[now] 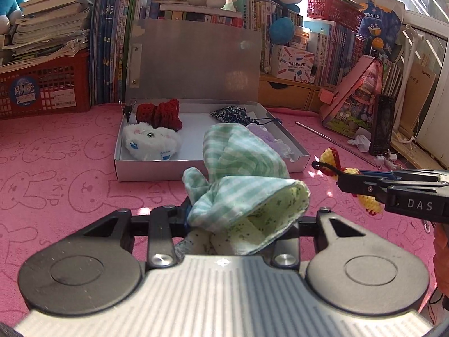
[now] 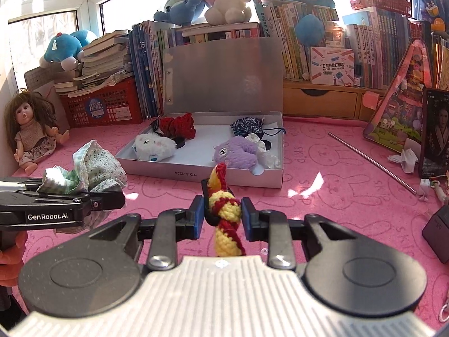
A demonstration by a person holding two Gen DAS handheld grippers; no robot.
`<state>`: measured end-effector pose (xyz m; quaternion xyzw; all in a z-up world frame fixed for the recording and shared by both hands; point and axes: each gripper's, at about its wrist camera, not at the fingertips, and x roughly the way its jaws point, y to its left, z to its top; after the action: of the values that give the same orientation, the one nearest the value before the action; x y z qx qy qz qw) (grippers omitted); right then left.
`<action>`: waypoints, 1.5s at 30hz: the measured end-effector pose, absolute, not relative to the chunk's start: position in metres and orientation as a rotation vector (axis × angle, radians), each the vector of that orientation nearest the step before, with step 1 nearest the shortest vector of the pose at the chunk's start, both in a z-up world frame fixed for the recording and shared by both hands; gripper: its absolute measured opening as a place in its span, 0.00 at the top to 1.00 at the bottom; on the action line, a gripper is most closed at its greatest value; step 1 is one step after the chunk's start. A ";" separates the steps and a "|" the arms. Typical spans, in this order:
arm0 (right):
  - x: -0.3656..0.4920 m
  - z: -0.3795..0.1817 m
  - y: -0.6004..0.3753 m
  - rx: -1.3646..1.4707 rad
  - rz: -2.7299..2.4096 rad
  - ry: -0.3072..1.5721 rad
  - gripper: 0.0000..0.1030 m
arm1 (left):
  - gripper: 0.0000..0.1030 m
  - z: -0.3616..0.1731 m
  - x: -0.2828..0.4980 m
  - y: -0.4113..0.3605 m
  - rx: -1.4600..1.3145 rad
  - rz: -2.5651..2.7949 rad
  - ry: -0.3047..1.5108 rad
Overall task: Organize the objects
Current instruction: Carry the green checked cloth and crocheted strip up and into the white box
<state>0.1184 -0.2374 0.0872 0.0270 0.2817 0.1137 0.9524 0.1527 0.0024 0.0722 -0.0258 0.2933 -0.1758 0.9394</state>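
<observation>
My left gripper (image 1: 241,220) is shut on a crumpled green-checked cloth (image 1: 247,193), held above the pink mat in front of the open box (image 1: 210,172). In the right wrist view that cloth (image 2: 92,165) bulges from the left gripper (image 2: 108,199) at the left edge. The blue pads of my right gripper (image 2: 223,217) are shut on a yellow-and-red crochet piece (image 2: 224,213), which stands up between them. In the box (image 2: 196,172) lie a white plush (image 2: 154,146), a red crochet item (image 2: 178,125), a dark patterned pouch (image 2: 247,126) and a purple plush (image 2: 235,151).
The box lid (image 2: 221,75) stands upright against rows of books. A doll (image 2: 31,132) sits at the far left near a red crate (image 2: 106,109). On the mat to the right are a metal rod (image 2: 370,163), a phone (image 2: 435,132) and a pink bag (image 2: 401,112).
</observation>
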 end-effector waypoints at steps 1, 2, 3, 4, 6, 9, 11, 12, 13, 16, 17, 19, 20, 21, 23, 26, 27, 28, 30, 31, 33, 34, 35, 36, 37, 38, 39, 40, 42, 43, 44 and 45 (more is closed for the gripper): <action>0.122 0.088 -0.238 0.062 0.231 0.574 0.69 | 0.56 0.073 0.156 0.002 -0.051 -0.356 0.596; 0.125 0.088 -0.239 0.069 0.229 0.576 0.69 | 0.56 0.074 0.160 0.002 -0.054 -0.352 0.596; 0.129 0.089 -0.239 0.075 0.226 0.578 0.69 | 0.56 0.075 0.164 0.002 -0.058 -0.349 0.596; 0.133 0.089 -0.240 0.080 0.224 0.581 0.69 | 0.56 0.076 0.168 0.002 -0.063 -0.346 0.598; 0.139 0.089 -0.240 0.092 0.225 0.585 0.69 | 0.56 0.076 0.174 0.001 -0.068 -0.341 0.600; 0.148 0.089 -0.242 0.112 0.227 0.597 0.69 | 0.56 0.076 0.181 0.000 -0.065 -0.334 0.602; 0.152 0.089 -0.242 0.123 0.230 0.603 0.69 | 0.56 0.076 0.186 0.000 -0.070 -0.334 0.602; 0.155 0.090 -0.242 0.130 0.231 0.605 0.69 | 0.56 0.076 0.189 0.000 -0.076 -0.336 0.603; 0.157 0.090 -0.243 0.137 0.233 0.606 0.69 | 0.56 0.076 0.193 0.001 -0.085 -0.338 0.604; 0.167 0.092 -0.242 0.160 0.240 0.613 0.69 | 0.56 0.077 0.204 0.001 -0.114 -0.343 0.606; 0.170 0.093 -0.242 0.168 0.243 0.616 0.69 | 0.56 0.077 0.208 0.002 -0.121 -0.343 0.606; 0.177 0.094 -0.241 0.182 0.247 0.623 0.69 | 0.56 0.079 0.217 0.002 -0.132 -0.338 0.606; 0.181 0.095 -0.241 0.185 0.247 0.625 0.69 | 0.56 0.080 0.221 0.002 -0.135 -0.334 0.605; 0.185 0.095 -0.241 0.187 0.244 0.627 0.69 | 0.56 0.081 0.225 0.002 -0.135 -0.333 0.604; 0.192 0.096 -0.241 0.193 0.238 0.632 0.69 | 0.56 0.084 0.233 0.003 -0.140 -0.335 0.602; 0.206 0.097 -0.246 0.216 0.230 0.643 0.68 | 0.56 0.086 0.246 0.006 -0.163 -0.347 0.608; 0.210 0.098 -0.247 0.225 0.229 0.647 0.68 | 0.56 0.086 0.252 0.008 -0.174 -0.348 0.614; 0.216 0.098 -0.249 0.239 0.224 0.653 0.68 | 0.56 0.087 0.256 0.008 -0.183 -0.344 0.616; 0.224 0.099 -0.251 0.255 0.217 0.660 0.68 | 0.56 0.088 0.264 0.009 -0.187 -0.338 0.615; 0.227 0.100 -0.252 0.258 0.215 0.660 0.68 | 0.56 0.089 0.267 0.009 -0.185 -0.333 0.610; 0.233 0.102 -0.251 0.254 0.210 0.653 0.68 | 0.56 0.090 0.274 0.010 -0.182 -0.324 0.602; 0.236 0.104 -0.251 0.251 0.208 0.650 0.68 | 0.56 0.090 0.278 0.010 -0.184 -0.319 0.601; 0.238 0.105 -0.251 0.247 0.207 0.647 0.68 | 0.56 0.090 0.282 0.010 -0.187 -0.314 0.602; 0.241 0.107 -0.250 0.243 0.205 0.644 0.68 | 0.56 0.090 0.285 0.011 -0.191 -0.311 0.603; 0.244 0.108 -0.249 0.238 0.202 0.643 0.68 | 0.56 0.089 0.288 0.011 -0.192 -0.308 0.603; 0.247 0.110 -0.248 0.234 0.200 0.642 0.68 | 0.56 0.089 0.291 0.011 -0.190 -0.307 0.601; 0.250 0.111 -0.248 0.229 0.198 0.639 0.68 | 0.56 0.089 0.294 0.011 -0.186 -0.304 0.599; 0.253 0.112 -0.248 0.226 0.199 0.637 0.68 | 0.56 0.089 0.297 0.011 -0.183 -0.300 0.597; 0.259 0.112 -0.247 0.223 0.199 0.635 0.68 | 0.56 0.089 0.304 0.011 -0.177 -0.300 0.599; 0.262 0.111 -0.247 0.222 0.199 0.637 0.68 | 0.56 0.089 0.307 0.011 -0.172 -0.297 0.601; 0.265 0.111 -0.246 0.220 0.199 0.641 0.68 | 0.56 0.089 0.311 0.010 -0.165 -0.296 0.605; 0.268 0.111 -0.246 0.219 0.198 0.643 0.68 | 0.56 0.088 0.315 0.010 -0.158 -0.294 0.608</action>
<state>0.2682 -0.2457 0.1105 0.1070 0.3150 0.0970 0.9380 0.3151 0.0099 0.0881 -0.0772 0.2981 -0.1442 0.9404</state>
